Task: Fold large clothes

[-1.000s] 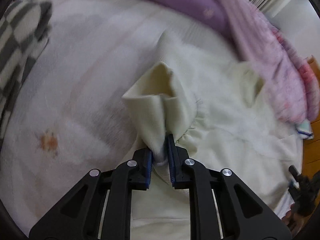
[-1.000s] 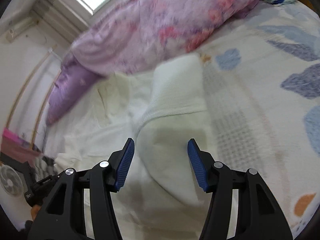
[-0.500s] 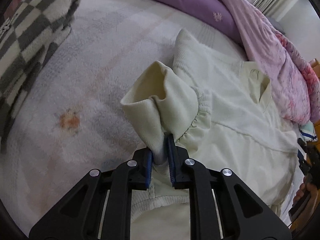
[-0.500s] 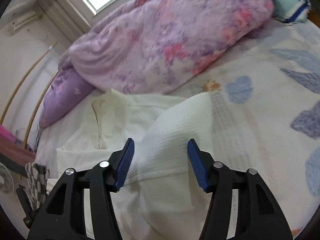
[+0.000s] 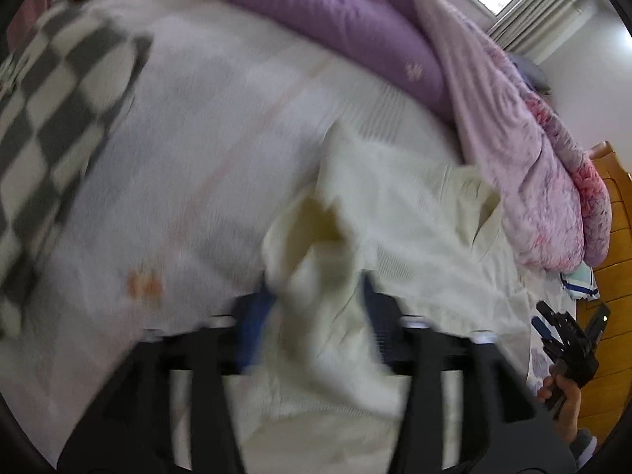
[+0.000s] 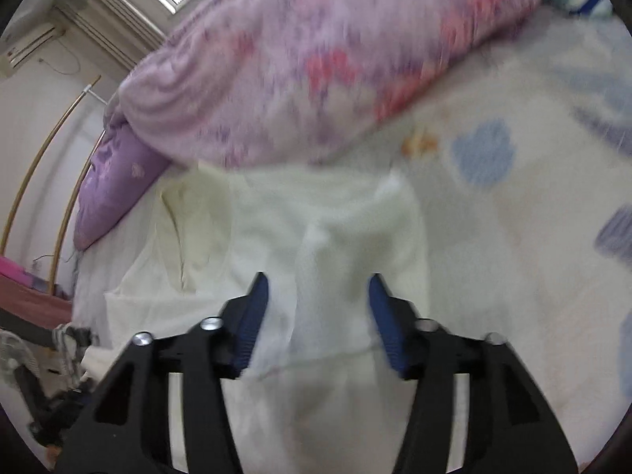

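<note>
A large cream garment (image 5: 414, 245) lies spread on the bed, collar toward the purple quilt. In the blurred left wrist view my left gripper (image 5: 312, 300) stands open, its jaws wide apart, with the cream sleeve cuff (image 5: 316, 252) loose between them. In the right wrist view my right gripper (image 6: 318, 312) is open over the garment (image 6: 276, 213), with a white ribbed sleeve (image 6: 335, 260) lying between the jaws, not pinched. The right gripper also shows far right in the left wrist view (image 5: 568, 339), held by a hand.
A purple and pink quilt (image 5: 454, 91) is heaped along the far side of the bed. A grey-and-white checked cloth (image 5: 51, 118) lies at the left. The printed bedsheet (image 6: 513, 205) extends right. A wooden cabinet (image 5: 616, 245) stands at the right.
My left gripper has opened and let go of the cream sleeve cuff, which now sags between the jaws. My right gripper stayed open and shifted over the ribbed sleeve.
</note>
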A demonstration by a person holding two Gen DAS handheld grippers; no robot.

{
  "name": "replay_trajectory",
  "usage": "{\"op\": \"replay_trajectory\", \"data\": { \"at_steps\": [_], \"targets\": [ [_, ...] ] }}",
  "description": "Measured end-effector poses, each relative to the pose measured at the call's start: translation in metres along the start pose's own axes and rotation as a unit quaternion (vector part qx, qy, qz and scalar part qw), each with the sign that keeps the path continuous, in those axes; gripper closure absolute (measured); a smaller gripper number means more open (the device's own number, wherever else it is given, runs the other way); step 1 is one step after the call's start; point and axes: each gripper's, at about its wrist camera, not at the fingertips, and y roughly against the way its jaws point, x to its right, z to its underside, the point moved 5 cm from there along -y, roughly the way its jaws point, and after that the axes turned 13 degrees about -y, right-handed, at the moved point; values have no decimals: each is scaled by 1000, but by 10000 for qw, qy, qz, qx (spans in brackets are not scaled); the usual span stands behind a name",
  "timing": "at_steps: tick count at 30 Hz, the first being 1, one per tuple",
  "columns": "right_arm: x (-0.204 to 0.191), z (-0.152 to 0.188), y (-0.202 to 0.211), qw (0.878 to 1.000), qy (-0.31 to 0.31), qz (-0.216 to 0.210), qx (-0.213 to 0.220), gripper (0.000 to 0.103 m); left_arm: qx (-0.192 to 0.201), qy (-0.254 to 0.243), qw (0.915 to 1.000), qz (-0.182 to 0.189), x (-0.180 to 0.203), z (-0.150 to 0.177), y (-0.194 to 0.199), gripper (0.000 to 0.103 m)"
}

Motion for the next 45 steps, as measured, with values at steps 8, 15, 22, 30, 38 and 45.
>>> {"op": "replay_trajectory", "data": {
  "at_steps": [8, 15, 22, 30, 38, 45],
  "targets": [
    [30, -23, -31, 9960, -772, 312, -309, 39, -157, -402, 9988, -230, 2, -70, -51, 31],
    [44, -23, -61, 9902, -1132, 368, -735, 39, -1290, -590, 9888, -466, -6, -80, -135, 34],
    [44, -32, -28, 9939, -922, -295, -535, 93, -729, -1142, 9906, -192, 18, -97, -105, 95],
    [22, 1, 89, 9949, -226, -960, 229, 95, 55, -1261, 9919, 167, 25, -72, 7, 96],
    [55, 87, 173, 9966, -241, -773, 134, 95, -252, -818, 9962, 128, -6, 14, 89, 96],
    [114, 188, 196, 9930, -956, -56, -686, 86, -1347, -80, 9904, -292, -49, 130, 101, 96]
  ]
}}
